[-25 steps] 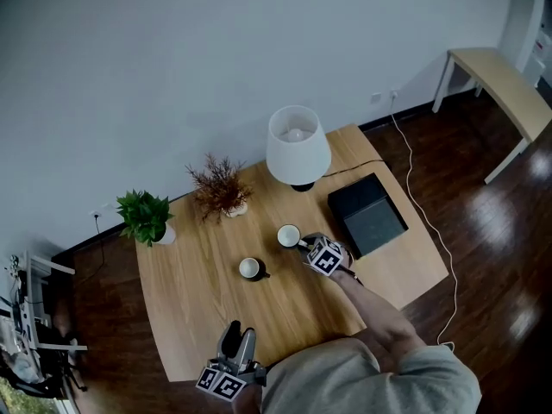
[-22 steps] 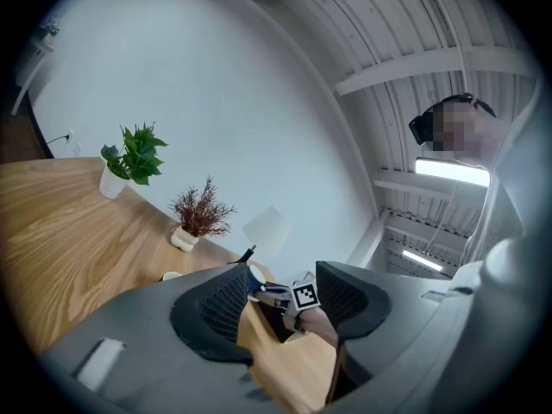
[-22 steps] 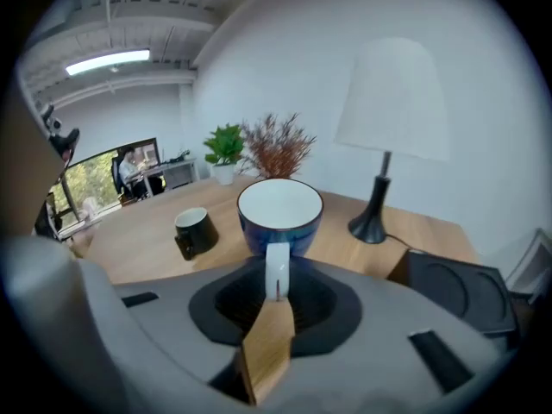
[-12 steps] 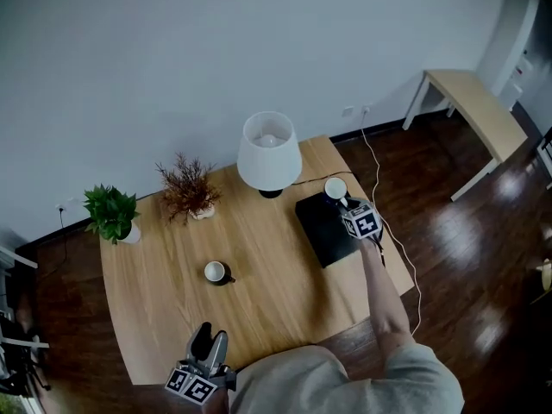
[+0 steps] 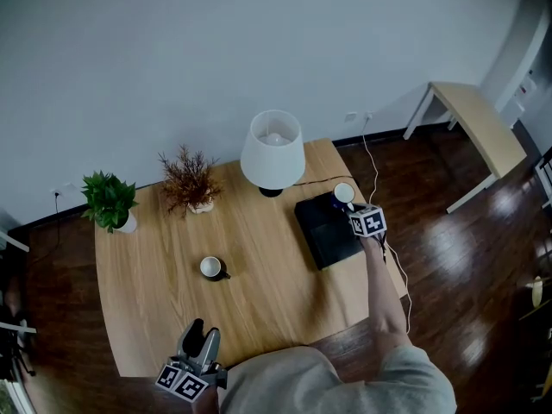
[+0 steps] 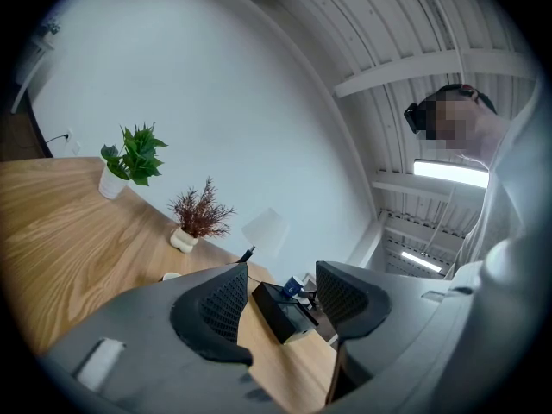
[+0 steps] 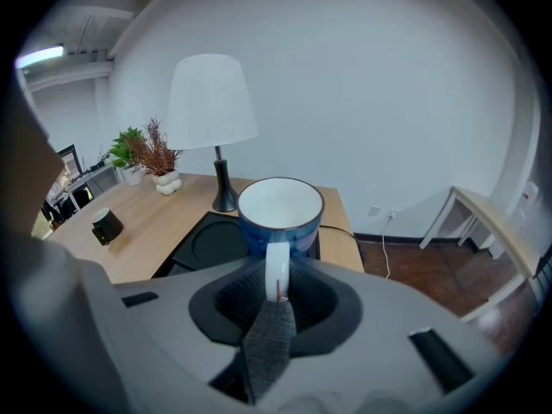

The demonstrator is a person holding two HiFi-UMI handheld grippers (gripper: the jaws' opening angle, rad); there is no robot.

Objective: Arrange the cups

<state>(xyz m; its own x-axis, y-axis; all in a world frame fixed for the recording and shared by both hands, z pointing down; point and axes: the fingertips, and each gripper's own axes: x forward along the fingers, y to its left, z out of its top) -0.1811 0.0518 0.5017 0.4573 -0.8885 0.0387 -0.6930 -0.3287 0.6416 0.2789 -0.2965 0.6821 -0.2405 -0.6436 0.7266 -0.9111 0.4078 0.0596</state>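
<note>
Right gripper (image 7: 276,296) pinches the blue cup (image 7: 280,214) by its handle, cup upright over the black tray's (image 5: 323,231) far corner. Left gripper (image 6: 276,304) empty, jaws spread, at the table's (image 5: 259,291) near edge. Black cup (image 5: 210,267) stands mid-table.

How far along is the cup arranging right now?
Nothing is placed yet: the black tray's visible round recess is empty. In hand: the right gripper holds the blue cup by its handle over the tray's corner. Left: setting it down, then the black cup on the table.
</note>
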